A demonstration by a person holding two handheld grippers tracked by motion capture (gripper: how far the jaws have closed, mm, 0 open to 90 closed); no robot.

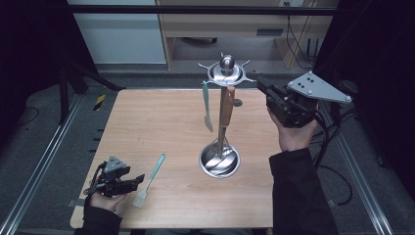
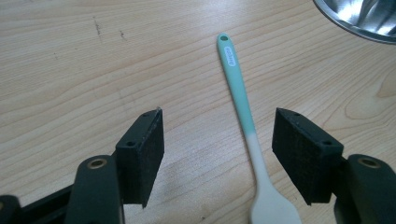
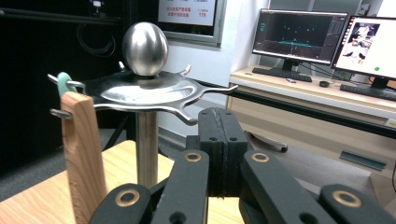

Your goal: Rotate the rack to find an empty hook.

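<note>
- Where the wooden table (image 1: 161, 117) carries the work, we see a steel utensil rack (image 1: 224, 73) standing right of centre, its round base (image 1: 219, 161) on the wood and a ball-topped hook disc at its head.
- From the disc hang two utensils: a teal spatula (image 1: 207, 105) on the left hooks and a wooden-handled whisk (image 1: 226, 110) just beside the post, its wires down in the base.
- We find the right gripper (image 1: 262, 87) raised level with the disc and just to its right, pointing at it; in the right gripper view its jaws are pressed flat together with nothing between them.
- In that view the nearest hook prong of the disc (image 3: 140, 91) lies directly ahead of the jaws, with the whisk's wooden handle (image 3: 84, 149) to the left of the post.
- We see the left gripper (image 1: 138, 178) low at the near left corner of the table, held in the person's hand.
- Its jaws stand wide apart and grip nothing; the pads (image 2: 149, 144) straddle a second spatula (image 2: 245, 126) that lies flat on the wood, its stem closer to the right pad, touching neither.
- This loose spatula points its teal handle towards the rack base (image 2: 359, 18) and its pale blade towards the gripper.
- Beyond the table we note a cabinet (image 1: 220, 24) and, in the right gripper view, lit monitors (image 3: 299, 35) on a desk.
</note>
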